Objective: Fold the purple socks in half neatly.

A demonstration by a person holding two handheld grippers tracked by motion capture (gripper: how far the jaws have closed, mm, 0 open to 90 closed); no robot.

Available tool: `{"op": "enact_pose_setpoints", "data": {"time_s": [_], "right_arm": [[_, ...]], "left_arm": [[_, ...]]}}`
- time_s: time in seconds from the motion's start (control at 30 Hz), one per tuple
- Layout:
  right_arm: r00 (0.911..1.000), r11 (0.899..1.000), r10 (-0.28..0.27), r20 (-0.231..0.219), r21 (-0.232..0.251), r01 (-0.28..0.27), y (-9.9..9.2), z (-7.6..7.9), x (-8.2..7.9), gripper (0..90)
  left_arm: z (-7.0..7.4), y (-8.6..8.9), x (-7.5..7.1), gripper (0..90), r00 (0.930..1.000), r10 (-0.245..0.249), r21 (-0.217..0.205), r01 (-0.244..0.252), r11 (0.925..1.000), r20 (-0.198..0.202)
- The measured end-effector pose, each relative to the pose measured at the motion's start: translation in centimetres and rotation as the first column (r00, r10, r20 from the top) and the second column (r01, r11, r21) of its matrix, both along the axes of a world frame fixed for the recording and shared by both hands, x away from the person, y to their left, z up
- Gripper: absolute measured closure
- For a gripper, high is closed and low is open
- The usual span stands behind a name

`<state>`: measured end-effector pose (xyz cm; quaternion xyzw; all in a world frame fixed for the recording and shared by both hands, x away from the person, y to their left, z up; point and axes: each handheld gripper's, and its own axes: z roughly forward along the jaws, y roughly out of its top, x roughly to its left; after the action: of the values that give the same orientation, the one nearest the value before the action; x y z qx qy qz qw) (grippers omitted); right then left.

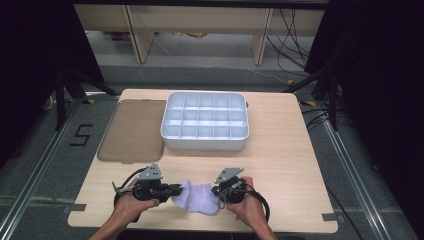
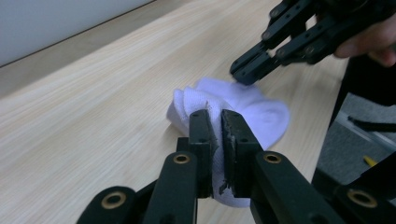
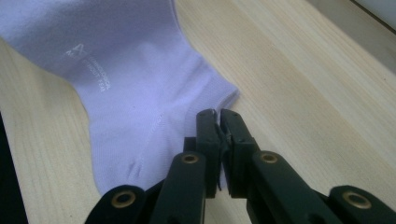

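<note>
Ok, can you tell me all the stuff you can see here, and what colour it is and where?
sock: one, pale lilac, near edge of the table, between the two grippers
compartment tray: one, white, empty, middle of the table towards the far side
lid: one, smoky brown see-through, flat on the table left of the tray
table: one, light wood
left gripper: one, black, shut on the sock's edge
right gripper: one, black, shut on the sock's opposite edge
hands: two, each holding a gripper, at the near edge
</note>
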<state>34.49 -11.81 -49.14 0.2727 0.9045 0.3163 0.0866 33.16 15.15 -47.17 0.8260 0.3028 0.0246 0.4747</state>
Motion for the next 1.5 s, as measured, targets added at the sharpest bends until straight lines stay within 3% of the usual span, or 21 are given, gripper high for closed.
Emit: {"op": "enact_pose_setpoints", "data": {"time_s": [0.17,0.37,0.47,0.53,0.57,0.63,0.7,0.87,1.0,1.1,1.13,1.27,1.3,1.33,1.37,1.4,1.43,1.47,1.5], "right_arm": [[1.0,1.0,-0.005,-0.004,-0.01,0.004,0.1,-0.4,0.1,86.9],[0.9999,1.0,-0.014,-0.004,0.003,0.014,0.1,-0.5,0.1,86.6],[0.9998,1.0,-0.019,0.007,0.006,0.019,0.0,-0.7,0.3,85.8],[0.9996,1.0,-0.021,-0.017,0.005,0.021,-0.1,-0.5,0.2,85.3],[0.9998,1.0,-0.019,0.003,0.02,0.019,-0.2,-0.6,0.3,84.8],[0.9997,1.0,-0.021,-0.01,0.014,0.022,-0.3,-0.3,0.2,84.8],[0.9997,0.999,-0.022,0.009,0.028,0.022,-0.5,-0.2,0.3,84.7],[0.998,0.998,-0.039,0.05,0.059,0.036,-1.6,1.0,-0.3,84.1],[0.9963,0.996,-0.08,0.031,0.052,0.079,-2.5,1.2,-0.8,83.8],[0.9974,0.997,-0.062,0.038,0.057,0.059,-2.7,0.9,-0.6,83.7],[0.9949,0.993,-0.097,0.027,0.066,0.095,-2.7,0.9,-0.8,83.6],[0.9963,0.994,-0.075,0.043,0.077,0.072,-2.6,1.0,-0.7,83.2],[0.9962,0.995,-0.085,0.021,0.061,0.084,-2.7,1.2,-0.8,83.1],[0.9955,0.994,-0.088,0.036,0.07,0.086,-2.7,1.2,-0.8,83.1],[0.9952,0.993,-0.089,0.042,0.088,0.085,-2.7,1.5,-0.8,83.1],[0.9952,0.993,-0.089,0.042,0.088,0.085,-2.7,1.5,-0.8,83.1],[0.9952,0.992,-0.092,0.034,0.089,0.089,-2.8,1.8,-0.8,83.2],[0.9952,0.992,-0.092,0.034,0.089,0.089,-2.8,1.8,-0.8,83.2],[0.9947,0.991,-0.096,0.038,0.093,0.092,-2.8,2.1,-0.9,83.3]], "left_arm": [[0.2,-1.8,0.1,82.4,0.9997,-0.021,0.026,0.021,0.9994,0.014],[-1.0,-3.4,0.9,82.2,0.9988,-0.047,0.086,0.048,0.9952,-0.015],[-1.2,-3.6,0.9,82.0,0.9986,-0.043,0.087,0.045,0.9952,-0.03],[-1.4,-3.8,1.0,81.8,0.9986,-0.044,0.089,0.047,0.9949,-0.03],[-1.5,-4.0,1.0,81.7,0.9986,-0.041,0.083,0.044,0.9956,-0.035],[-1.8,-4.3,1.2,81.5,0.998,-0.05,0.095,0.054,0.994,-0.039],[-1.9,-4.5,1.2,81.0,0.9976,-0.054,0.102,0.058,0.993,-0.042],[-2.1,-4.8,1.1,77.0,0.9974,-0.051,0.079,0.055,0.9954,-0.05],[-2.1,-4.9,1.1,70.8,0.9964,-0.062,0.066,0.066,0.9956,-0.057],[-1.7,-4.6,1.1,66.9,0.9955,-0.068,0.021,0.069,0.9974,-0.066],[-1.0,-4.3,1.0,62.8,0.996,-0.058,-0.018,0.057,0.9982,-0.069],[0.0,-3.7,1.0,61.8,0.9974,-0.057,-0.047,0.055,0.9974,-0.043],[0.2,-3.4,1.0,63.4,0.9973,-0.066,-0.043,0.064,0.997,-0.032],[0.2,-3.1,1.0,63.4,0.9975,-0.064,-0.037,0.063,0.9973,-0.028],[-0.4,-2.7,1.0,68.1,0.9982,-0.056,-0.005,0.056,0.9984,-0.022],[-0.4,-2.7,1.0,70.5,0.9982,-0.056,-0.005,0.056,0.9984,-0.022],[-1.6,-2.6,0.8,73.1,0.9981,-0.055,0.046,0.056,0.9974,-0.029],[-1.6,-2.6,0.8,75.6,0.9981,-0.055,0.046,0.056,0.9974,-0.029],[-2.9,-2.6,0.6,77.9,0.9963,-0.071,0.084,0.075,0.9937,-0.048]]}}
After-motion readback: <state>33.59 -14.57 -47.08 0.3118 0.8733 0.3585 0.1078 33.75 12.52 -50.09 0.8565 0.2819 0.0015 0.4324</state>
